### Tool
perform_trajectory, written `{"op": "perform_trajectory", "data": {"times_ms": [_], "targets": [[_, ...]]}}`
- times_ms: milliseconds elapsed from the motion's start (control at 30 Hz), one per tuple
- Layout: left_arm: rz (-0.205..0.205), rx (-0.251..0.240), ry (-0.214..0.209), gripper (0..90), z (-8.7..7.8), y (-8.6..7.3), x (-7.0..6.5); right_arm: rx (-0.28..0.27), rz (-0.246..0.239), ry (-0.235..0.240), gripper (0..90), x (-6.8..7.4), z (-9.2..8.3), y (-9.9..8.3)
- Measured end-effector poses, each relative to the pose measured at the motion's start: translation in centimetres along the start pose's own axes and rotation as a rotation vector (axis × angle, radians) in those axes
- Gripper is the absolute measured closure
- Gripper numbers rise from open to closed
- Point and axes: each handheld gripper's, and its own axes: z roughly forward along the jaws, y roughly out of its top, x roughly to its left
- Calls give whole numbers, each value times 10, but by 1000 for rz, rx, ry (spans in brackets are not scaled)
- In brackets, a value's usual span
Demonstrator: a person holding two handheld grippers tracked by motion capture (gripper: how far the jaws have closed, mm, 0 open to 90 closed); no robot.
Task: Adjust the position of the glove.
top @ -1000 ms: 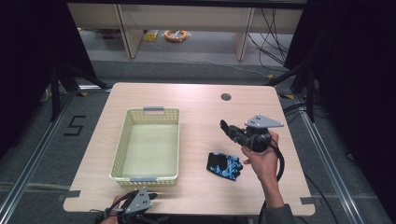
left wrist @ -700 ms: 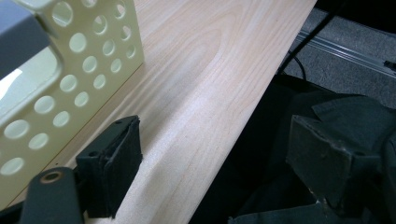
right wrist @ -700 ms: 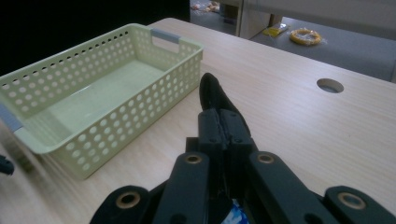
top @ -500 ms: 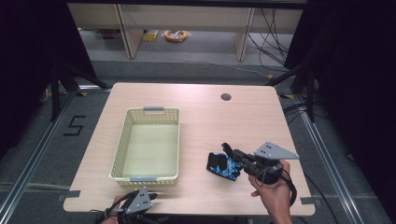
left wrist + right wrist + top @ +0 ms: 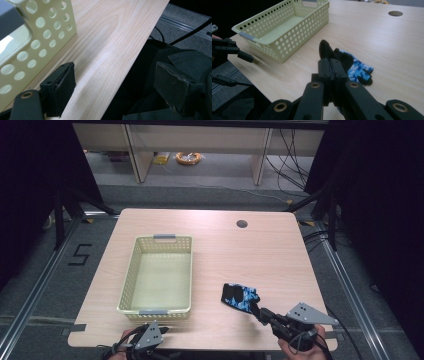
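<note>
while the left tool (image 5: 159, 326) sits spread just short of the basket (image 5: 131, 275), the right tool (image 5: 256, 310), pressed together, touches the glove (image 5: 240, 296).

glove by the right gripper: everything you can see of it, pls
The glove is fabric, with a blue-and-white camouflage print and black parts, crumpled rather than laid flat. It lies on the wooden table, right of the pale yellow basket and apart from it, towards the near edge. In the right gripper view one black part stands up above the rest. The right gripper has its shut jaws right at the glove's near edge; whether they pinch or merely touch it I cannot tell.
</note>
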Motion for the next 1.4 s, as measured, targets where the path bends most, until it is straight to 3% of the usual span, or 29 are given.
{"op": "perform_trajectory", "data": {"times_ms": [133,233,267,367,400,433,467,567,600,667,733,867,967,1000,1033,1067,1100,1200,1233,1300,1333,1400], "targets": [[-28,-14,0,171,2,0,-2,13,5,-4,890,3,-5,-7],[-12,-23,0,171,2,0,-1,33,35,7,890,10,-9,-14],[-3,-19,4,171,1,0,-1,32,8,2,889,11,-7,-15],[12,-5,7,171,1,0,0,85,-9,44,889,21,7,-21],[6,-11,4,171,1,0,0,85,-9,44,889,21,7,-21],[-9,-10,4,171,1,0,-1,104,19,53,889,28,13,-23],[-12,-9,4,171,2,0,-1,135,13,73,889,35,23,-23],[-11,-8,1,171,2,0,-2,147,-16,97,889,38,35,-24],[-12,-12,-4,171,2,0,-2,175,-21,110,888,42,45,-24],[-41,-33,-14,171,3,0,-5,169,-23,114,889,44,49,-24],[-17,-22,0,172,2,0,-4,208,-38,127,887,52,66,-22],[3,-4,3,172,0,1,-3,227,-28,144,885,55,82,-22],[-7,-6,-9,173,1,0,-4,255,7,172,880,58,98,-25],[-10,-12,-5,173,0,1,-4,255,5,166,880,59,101,-26],[-9,-14,-2,174,0,0,-4,274,40,175,880,61,104,-28],[-10,-12,-6,174,0,1,-4,263,20,182,880,60,107,-29],[-10,-12,-9,174,0,0,-4,274,45,195,879,61,110,-32],[-28,-29,-14,175,1,0,-6,295,39,196,867,61,114,-37],[9,-23,-7,175,1,1,-4,292,35,197,864,61,115,-38],[4,-2,0,177,0,0,-5,303,26,210,854,62,118,-39],[4,-14,-12,178,2,0,-5,305,21,208,847,63,118,-38],[6,0,-3,178,2,1,-5,298,16,244,801,64,120,-36]]}}
